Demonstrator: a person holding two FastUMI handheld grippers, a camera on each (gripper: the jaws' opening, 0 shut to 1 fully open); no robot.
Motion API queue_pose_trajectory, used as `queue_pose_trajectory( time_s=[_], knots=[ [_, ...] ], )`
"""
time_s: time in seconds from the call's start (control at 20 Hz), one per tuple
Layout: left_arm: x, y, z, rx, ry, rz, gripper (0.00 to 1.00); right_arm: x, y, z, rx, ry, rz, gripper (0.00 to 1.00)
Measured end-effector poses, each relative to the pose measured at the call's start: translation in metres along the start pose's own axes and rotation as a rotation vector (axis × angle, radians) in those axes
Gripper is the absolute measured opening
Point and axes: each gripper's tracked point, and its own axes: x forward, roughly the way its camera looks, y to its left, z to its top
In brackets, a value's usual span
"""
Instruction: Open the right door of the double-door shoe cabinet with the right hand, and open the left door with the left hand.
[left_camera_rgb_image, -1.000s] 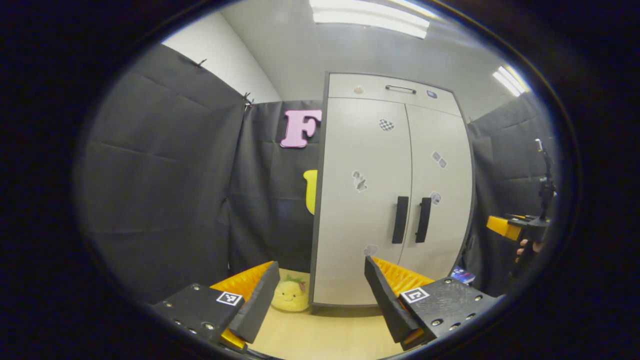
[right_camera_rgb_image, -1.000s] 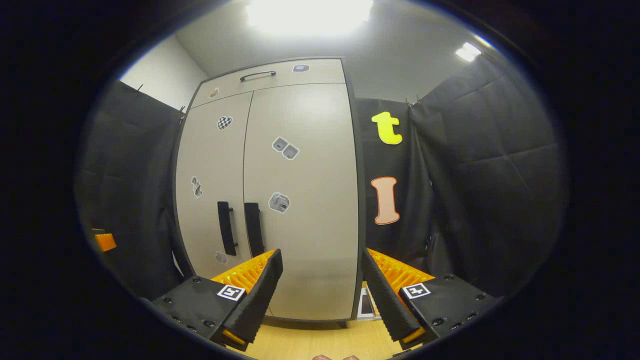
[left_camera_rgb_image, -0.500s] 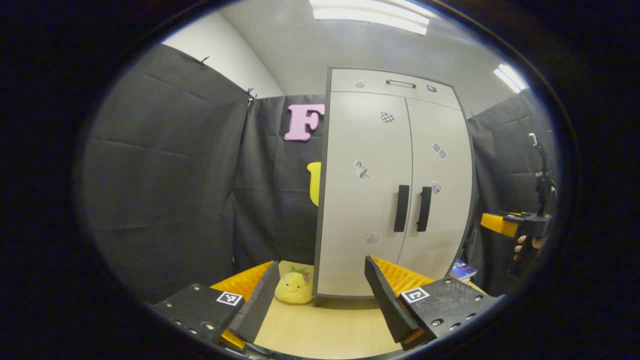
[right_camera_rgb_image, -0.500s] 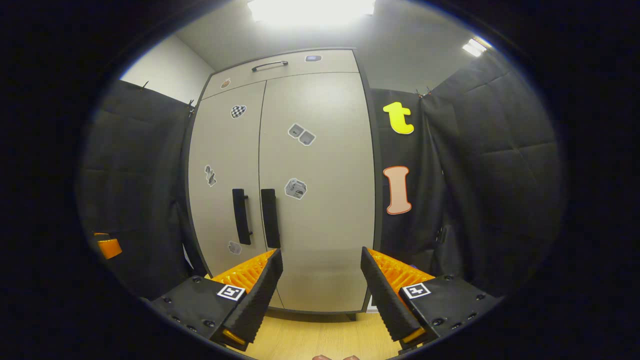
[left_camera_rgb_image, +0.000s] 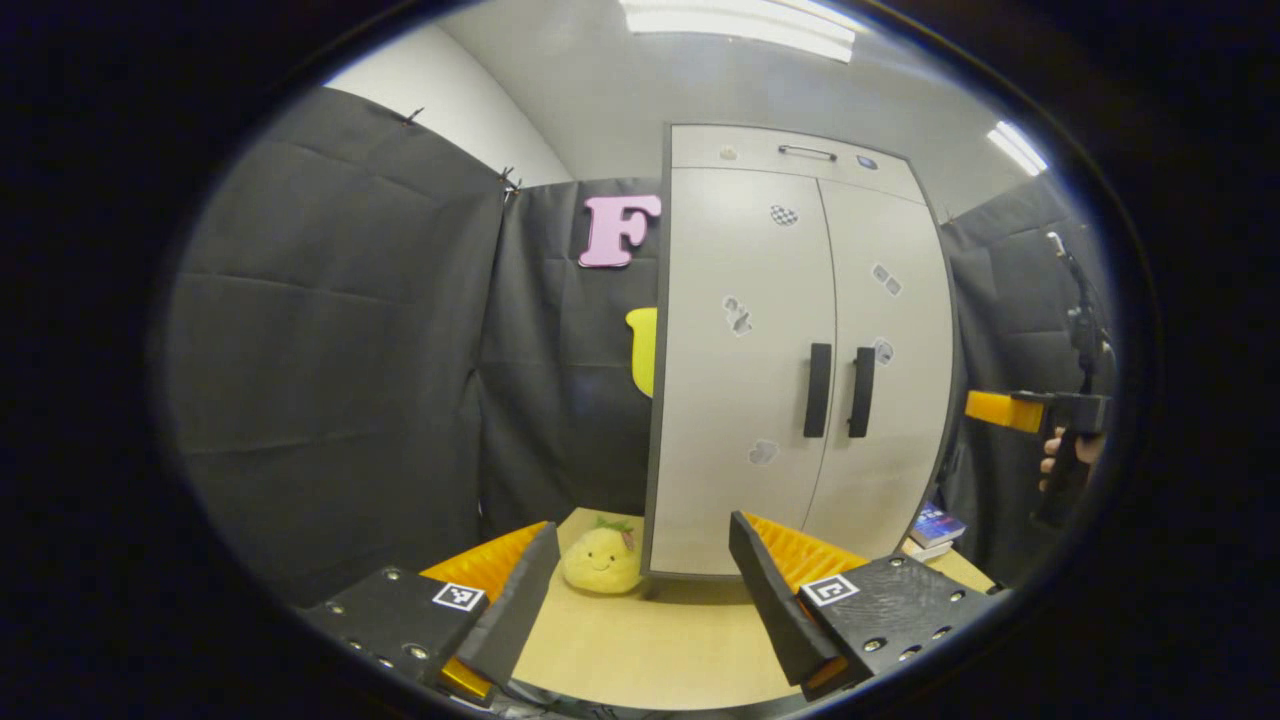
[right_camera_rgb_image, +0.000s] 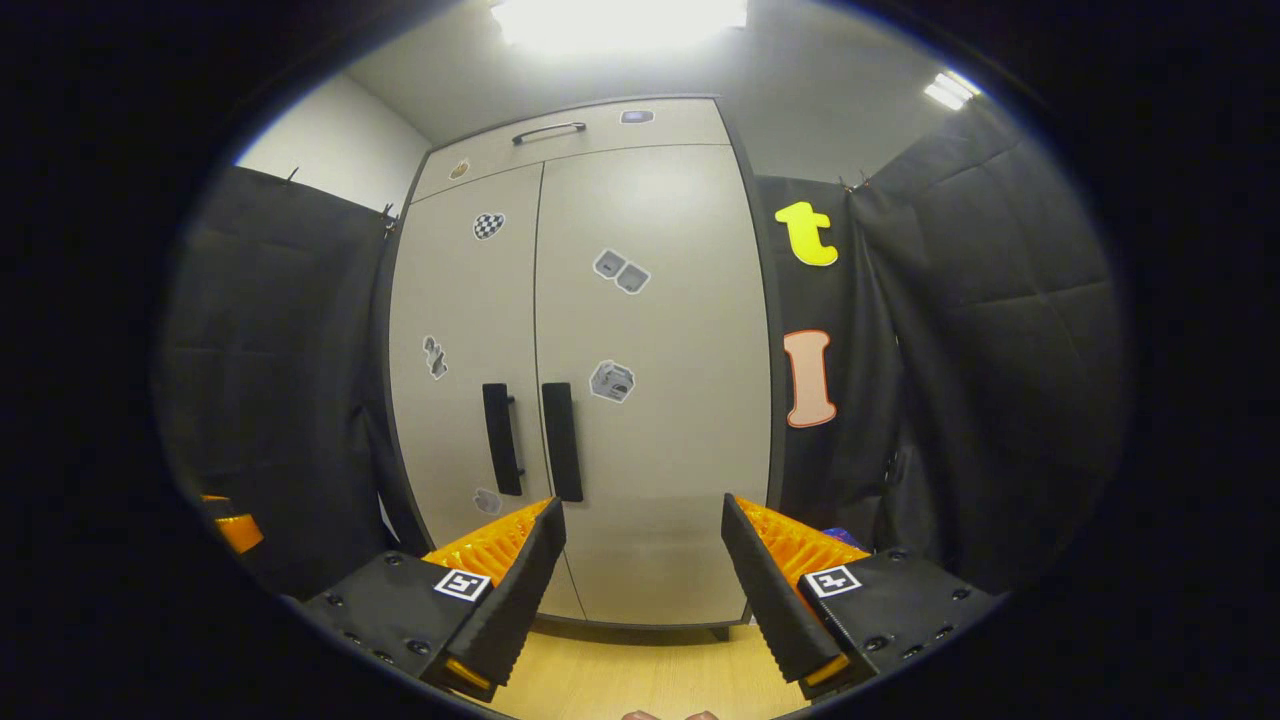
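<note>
Both doors of the shoe cabinet (right_camera_rgb_image: 580, 370) are shut. My right gripper (right_camera_rgb_image: 643, 560), jaws spread and empty, faces the right door's upright handle (right_camera_rgb_image: 562, 427), up-left; my left gripper (left_camera_rgb_image: 640, 575), also spread, hangs farther back.

Yellow plush toy (left_camera_rgb_image: 601, 560): smiling face, green tuft on top, on wooden floor (left_camera_rgb_image: 650, 650), at 6 o'clock in left gripper view. Books (left_camera_rgb_image: 932, 527): small stack, at 4 o'clock, on floor. Ceiling lights (left_camera_rgb_image: 740, 18): bright strip at 12 o'clock. White wall (left_camera_rgb_image: 450, 110): at 11 o'clock, above black cloth.
</note>
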Motion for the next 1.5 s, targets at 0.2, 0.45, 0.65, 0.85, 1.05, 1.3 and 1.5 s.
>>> queue_pose_trajectory(
  time_s=[0.2, 0.45, 0.65, 0.85, 1.05, 1.3, 1.5],
  knots=[
    [-0.008, 0.010, -0.018, 0.009, -0.004, 0.011, 0.98, 0.014, 0.014, 0.020, 0.022, -0.020, 0.015, 0.98],
    [-0.004, 0.009, -0.045, 0.006, 0.034, -0.011, 0.98, 0.039, 0.035, 0.048, 0.074, -0.075, 0.031, 0.98],
    [-0.001, 0.011, -0.064, 0.004, 0.062, -0.009, 0.98, 0.068, 0.048, 0.054, 0.074, -0.072, 0.039, 0.92],
    [0.004, 0.019, -0.077, -0.018, 0.079, -0.010, 0.98, 0.099, 0.061, 0.050, 0.047, -0.057, 0.027, 0.98],
    [0.009, 0.037, -0.085, -0.023, 0.095, -0.003, 1.00, 0.127, 0.072, 0.031, 0.004, -0.026, 0.001, 0.98],
    [0.016, 0.056, -0.100, -0.037, 0.117, 0.014, 1.00, 0.157, 0.072, 0.012, -0.010, 0.019, -0.042, 0.98],
    [0.025, 0.059, -0.105, -0.042, 0.128, -0.014, 1.00, 0.172, 0.071, 0.004, -0.033, 0.028, -0.069, 0.98]
  ],
)
